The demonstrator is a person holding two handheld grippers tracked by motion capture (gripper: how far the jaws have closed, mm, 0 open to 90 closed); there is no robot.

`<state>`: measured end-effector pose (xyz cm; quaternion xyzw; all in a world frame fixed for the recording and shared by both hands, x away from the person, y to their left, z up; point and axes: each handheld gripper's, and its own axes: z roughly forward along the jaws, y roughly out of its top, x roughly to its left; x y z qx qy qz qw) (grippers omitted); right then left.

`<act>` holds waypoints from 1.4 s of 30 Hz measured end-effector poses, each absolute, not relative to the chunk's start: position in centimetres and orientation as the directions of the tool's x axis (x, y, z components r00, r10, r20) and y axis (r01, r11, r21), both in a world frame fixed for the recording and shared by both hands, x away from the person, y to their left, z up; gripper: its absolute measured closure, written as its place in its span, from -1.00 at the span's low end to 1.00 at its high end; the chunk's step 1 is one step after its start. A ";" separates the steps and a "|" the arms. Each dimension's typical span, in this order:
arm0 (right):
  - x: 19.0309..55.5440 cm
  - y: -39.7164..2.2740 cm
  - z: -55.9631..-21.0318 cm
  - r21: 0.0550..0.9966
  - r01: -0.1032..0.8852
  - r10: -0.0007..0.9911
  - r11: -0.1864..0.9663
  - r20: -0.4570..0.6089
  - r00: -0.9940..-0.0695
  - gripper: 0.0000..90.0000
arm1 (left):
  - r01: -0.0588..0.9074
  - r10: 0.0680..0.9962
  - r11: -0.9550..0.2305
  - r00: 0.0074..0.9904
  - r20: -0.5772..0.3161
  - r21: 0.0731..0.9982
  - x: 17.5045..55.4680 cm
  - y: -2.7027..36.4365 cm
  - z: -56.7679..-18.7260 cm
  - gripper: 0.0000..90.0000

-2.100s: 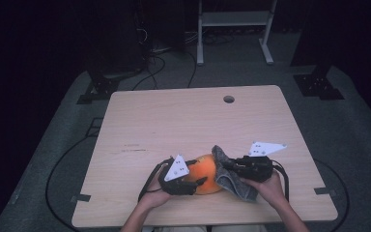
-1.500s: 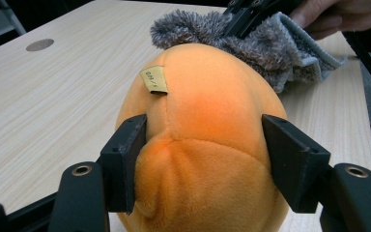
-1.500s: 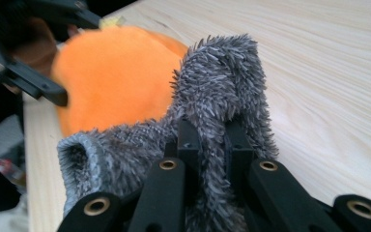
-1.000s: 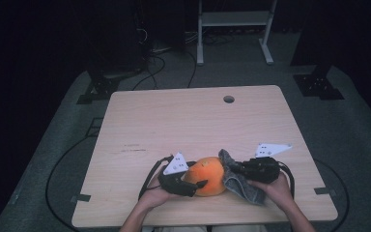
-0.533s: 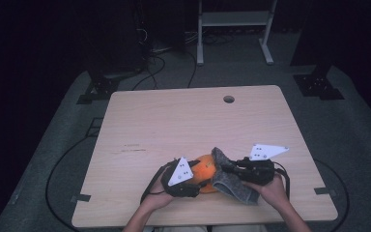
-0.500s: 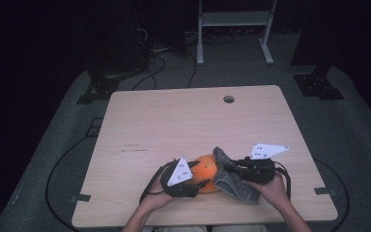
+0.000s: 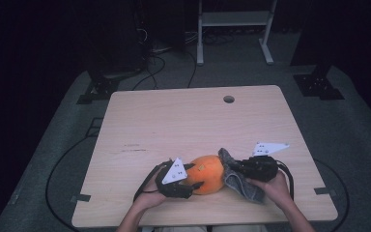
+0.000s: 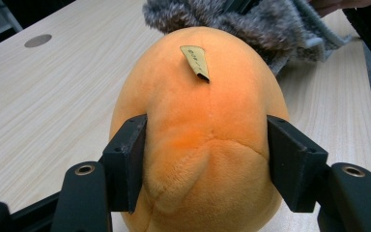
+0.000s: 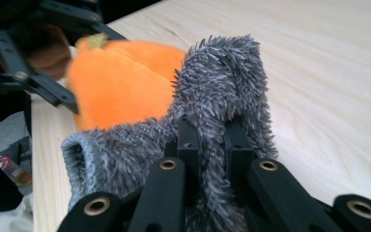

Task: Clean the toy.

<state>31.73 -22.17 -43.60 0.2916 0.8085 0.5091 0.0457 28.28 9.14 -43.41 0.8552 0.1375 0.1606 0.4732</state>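
One orange plush toy [image 7: 207, 173] and one grey fuzzy cloth [image 7: 238, 178] lie touching at the lower centre of the tabletop [image 7: 183, 125]. The left claw [image 8: 203, 164], whose jaws have just been closing, grips the toy's flanks; the right claw [image 9: 211, 145] is clamped narrowly on the cloth. One round hole [image 7: 229, 99] marks the tabletop's upper edge.

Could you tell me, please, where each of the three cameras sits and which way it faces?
High view: above the person's side, looking forward and down on the table; both forearms enter from below, with the left gripper and right gripper.
Left gripper view: rides that gripper, looking along its jaws, which have just been closing on the orange plush toy.
Right gripper view: looks along its shut jaws pinching the grey fuzzy cloth.
Shared: all views show toy and cloth touching.
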 end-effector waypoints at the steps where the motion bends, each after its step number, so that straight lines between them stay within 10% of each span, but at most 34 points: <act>1: 31.7 -22.3 -43.4 0.857 0.420 0.520 0.299 0.223 -0.825 0.80 | 0.079 0.384 -0.517 0.911 0.148 0.852 28.2 9.1 -43.4 -0.19; 42: 31.1 -22.3 -42.6 0.860 0.381 0.534 0.339 0.158 -0.831 0.79 | 0.080 0.365 -0.506 0.922 0.128 0.859 28.4 8.5 -43.7 -0.38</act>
